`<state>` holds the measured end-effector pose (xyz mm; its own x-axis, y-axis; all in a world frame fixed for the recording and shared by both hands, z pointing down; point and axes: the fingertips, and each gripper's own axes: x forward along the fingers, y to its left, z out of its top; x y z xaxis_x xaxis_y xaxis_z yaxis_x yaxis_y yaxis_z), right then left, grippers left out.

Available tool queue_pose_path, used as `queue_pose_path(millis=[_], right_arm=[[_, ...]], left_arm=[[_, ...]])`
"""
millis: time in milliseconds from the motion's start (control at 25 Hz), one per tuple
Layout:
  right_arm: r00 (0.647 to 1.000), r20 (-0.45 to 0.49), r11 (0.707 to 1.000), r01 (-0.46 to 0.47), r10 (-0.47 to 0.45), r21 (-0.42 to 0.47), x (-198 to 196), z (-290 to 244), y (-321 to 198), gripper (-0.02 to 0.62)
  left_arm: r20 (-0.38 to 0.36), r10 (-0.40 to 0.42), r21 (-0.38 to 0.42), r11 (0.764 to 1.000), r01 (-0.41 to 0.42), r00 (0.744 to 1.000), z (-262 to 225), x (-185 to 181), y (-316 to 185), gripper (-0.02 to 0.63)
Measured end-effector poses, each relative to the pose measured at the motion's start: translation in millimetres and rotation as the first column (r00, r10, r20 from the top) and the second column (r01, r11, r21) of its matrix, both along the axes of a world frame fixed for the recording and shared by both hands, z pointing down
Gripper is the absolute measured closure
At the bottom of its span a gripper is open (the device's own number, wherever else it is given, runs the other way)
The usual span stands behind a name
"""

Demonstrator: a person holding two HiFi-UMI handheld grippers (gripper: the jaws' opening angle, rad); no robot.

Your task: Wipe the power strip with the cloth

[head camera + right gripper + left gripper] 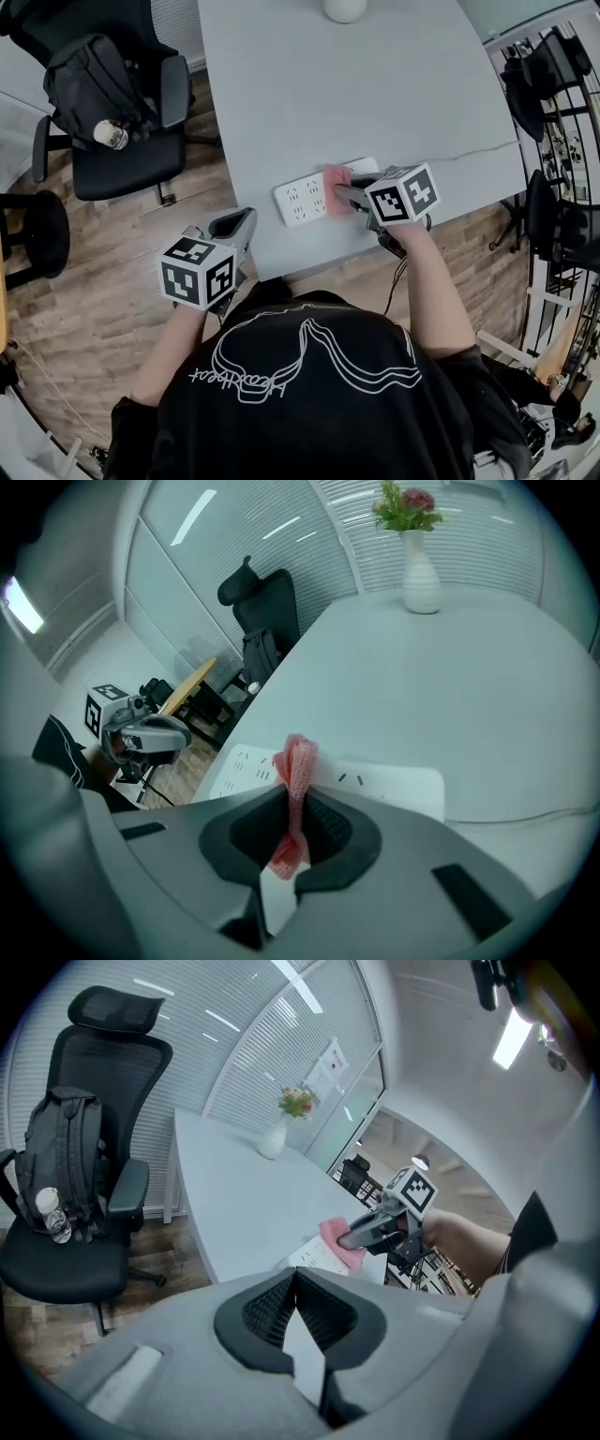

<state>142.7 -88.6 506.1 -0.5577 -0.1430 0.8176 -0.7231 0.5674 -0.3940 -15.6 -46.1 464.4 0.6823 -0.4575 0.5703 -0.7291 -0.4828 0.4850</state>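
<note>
A white power strip (pixel 302 198) lies near the front edge of the grey table (pixel 356 84). A pink cloth (pixel 337 190) rests on the strip's middle, pinched by my right gripper (pixel 349 195), which is shut on it. In the right gripper view the cloth (pixel 297 780) stands folded between the jaws above the strip (pixel 375 782). My left gripper (pixel 246 223) hovers off the table's front left edge, jaws shut with nothing between them. The left gripper view shows the cloth (pixel 339 1241) on the strip (pixel 314 1258) and the right gripper (pixel 352 1237).
A black office chair (pixel 112 112) with a backpack and a bottle (pixel 111 135) stands to the left. A white vase (pixel 345 9) with flowers sits at the table's far side. The strip's thin cable (pixel 469 155) runs right. Wooden floor lies below.
</note>
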Motion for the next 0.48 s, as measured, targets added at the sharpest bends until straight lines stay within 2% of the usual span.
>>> queue_pose_path(millis=[480], right_arm=[[0.995,-0.032,0.996,-0.090,0.090,-0.007,45,0,-17,0.555]], left_arm=[[-0.011,-0.024,0.002,1.000,0.024,1.000,2,-10,-1,0.594]])
